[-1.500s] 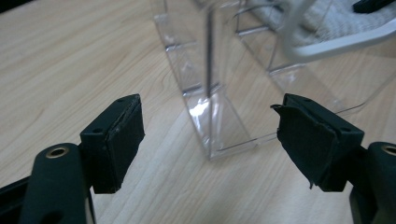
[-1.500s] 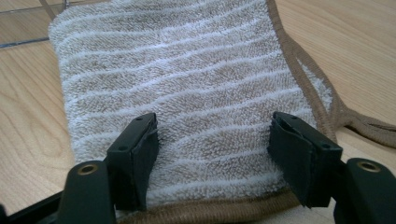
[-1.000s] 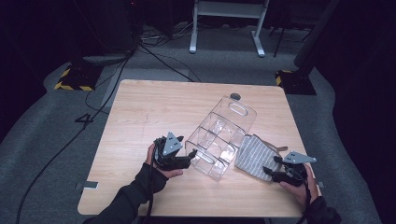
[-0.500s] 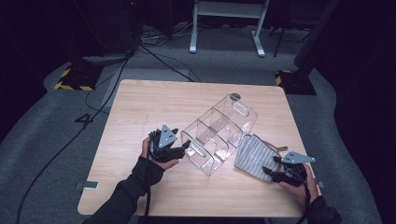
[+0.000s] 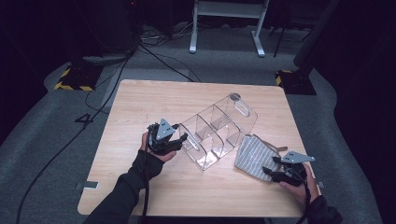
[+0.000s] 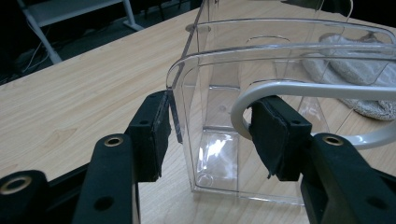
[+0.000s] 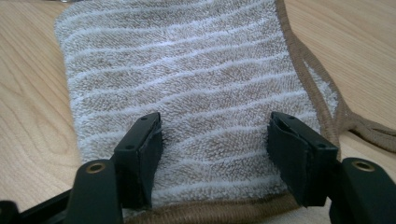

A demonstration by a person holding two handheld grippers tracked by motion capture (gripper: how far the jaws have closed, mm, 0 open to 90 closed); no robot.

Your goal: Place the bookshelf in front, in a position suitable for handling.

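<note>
Fingers (image 6: 154, 135) straddling organizer (image 6: 261, 93) edge, closing

On the table (image 5: 140, 107), the clear organizer (image 5: 217, 128) lies left of the towel (image 5: 254, 156), touching it.

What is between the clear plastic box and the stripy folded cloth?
Nothing: in the high view the striped grey cloth lies right against the clear plastic divider box.

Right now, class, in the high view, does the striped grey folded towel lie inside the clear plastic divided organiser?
No: the striped grey folded towel lies on the wooden table beside the clear plastic divided organiser, outside its compartments.
</note>
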